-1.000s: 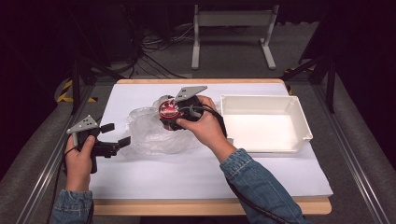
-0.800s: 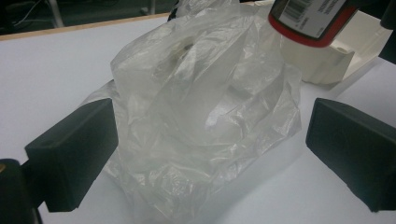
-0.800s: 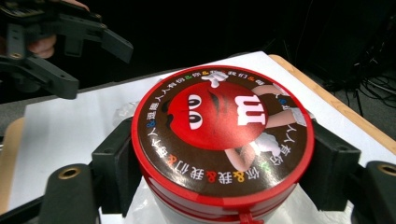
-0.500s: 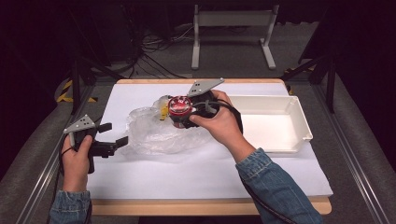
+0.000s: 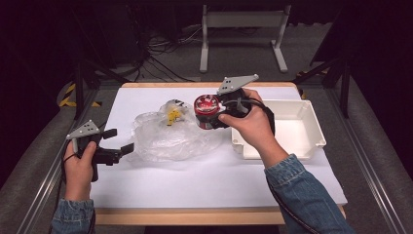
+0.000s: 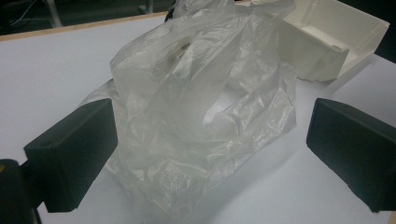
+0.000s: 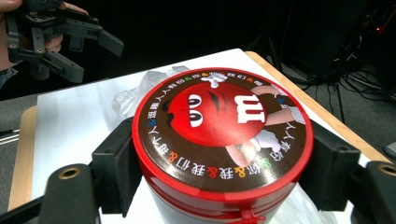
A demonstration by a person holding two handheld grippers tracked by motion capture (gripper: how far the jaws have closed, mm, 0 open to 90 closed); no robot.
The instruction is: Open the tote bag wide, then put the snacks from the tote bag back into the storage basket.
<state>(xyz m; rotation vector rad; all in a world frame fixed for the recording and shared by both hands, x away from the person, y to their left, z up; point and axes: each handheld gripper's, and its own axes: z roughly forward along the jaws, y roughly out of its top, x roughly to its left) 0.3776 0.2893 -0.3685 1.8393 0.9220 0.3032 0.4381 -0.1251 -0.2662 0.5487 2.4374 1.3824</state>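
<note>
The round red-lidded candy tin (image 7: 219,140) sits clamped between the right gripper's (image 5: 214,113) black jaws, lifted just beside the crumpled clear plastic bag (image 5: 168,136), while the left gripper (image 5: 117,141) rests with jaws spread wide at the bag's other edge.

A crumpled clear plastic bag (image 5: 168,134) sprawls across the centre of the white worktop (image 5: 195,180), blocking the path between the left tool (image 5: 117,141) at lower left and the white tray (image 5: 311,141) at right. The lower half of the worktop lies bare from edge to edge, as does the strip along its upper left.
</note>
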